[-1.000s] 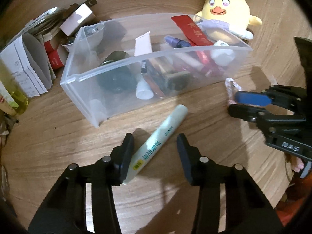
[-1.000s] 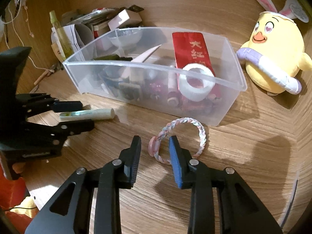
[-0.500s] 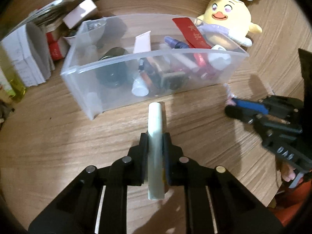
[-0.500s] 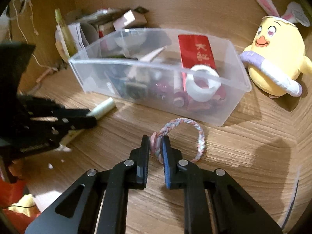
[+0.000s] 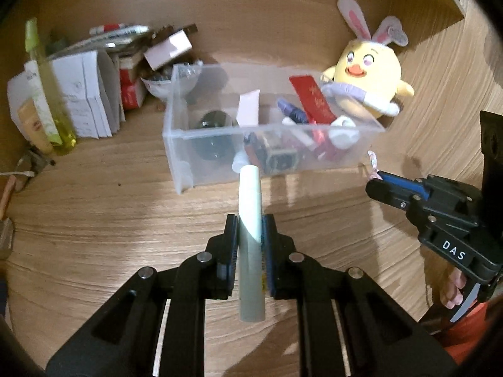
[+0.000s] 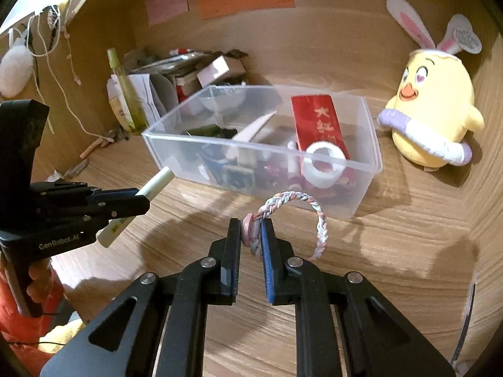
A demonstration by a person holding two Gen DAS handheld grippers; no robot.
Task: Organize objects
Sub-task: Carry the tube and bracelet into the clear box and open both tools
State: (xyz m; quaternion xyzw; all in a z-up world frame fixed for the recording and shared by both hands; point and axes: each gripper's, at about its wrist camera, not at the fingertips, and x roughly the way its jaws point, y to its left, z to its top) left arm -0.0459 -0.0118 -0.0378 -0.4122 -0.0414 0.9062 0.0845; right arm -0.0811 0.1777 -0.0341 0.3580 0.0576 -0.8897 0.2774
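Left wrist: tube (image 5: 250,220) lengthwise toward bin (image 5: 314,132).

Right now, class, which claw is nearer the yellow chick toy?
Right. The right claw, shut on the bracelet, sits before the bin's chick-side end; the left claw, holding the tube, is farther from the chick.

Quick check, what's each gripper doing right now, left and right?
Left gripper: closed on the pale green tube.
Right gripper: closed on the braided bracelet.

Crowded bin (image 6: 366,169), bare desk (image 6: 393,251) alongside
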